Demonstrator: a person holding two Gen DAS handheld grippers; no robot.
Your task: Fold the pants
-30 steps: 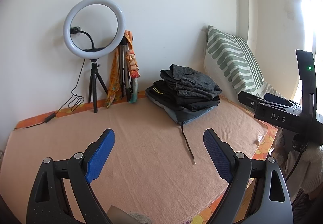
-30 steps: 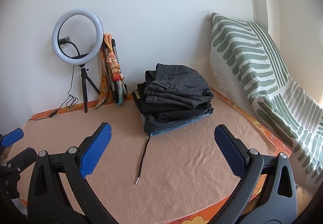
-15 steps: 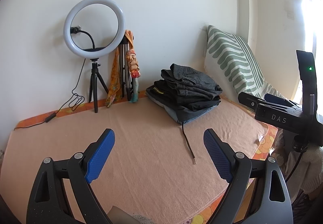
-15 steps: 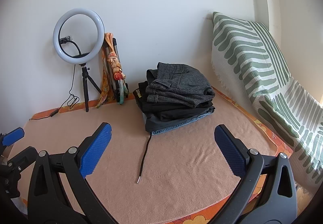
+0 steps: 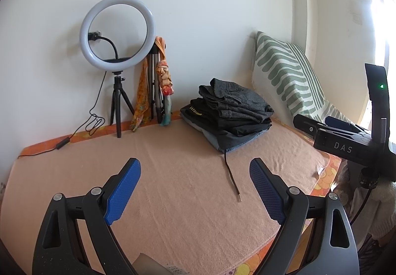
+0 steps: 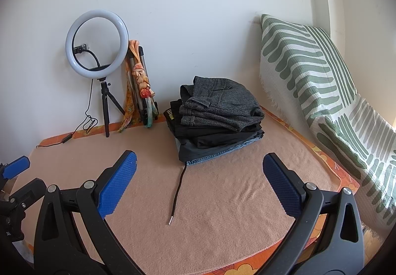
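Observation:
A stack of folded pants sits at the back of a peach blanket, with grey checked pants on top; it also shows in the right wrist view. A black drawstring trails from the stack toward me. My left gripper is open and empty above the blanket's front. My right gripper is open and empty, in front of the stack. The right gripper's body shows at the right of the left wrist view.
A ring light on a tripod and a folded tripod with an orange scarf stand against the back wall. A green striped pillow leans at the right. A cable lies at the back left.
Both grippers have drifted very slightly; the view has barely shifted. Both stay open and empty.

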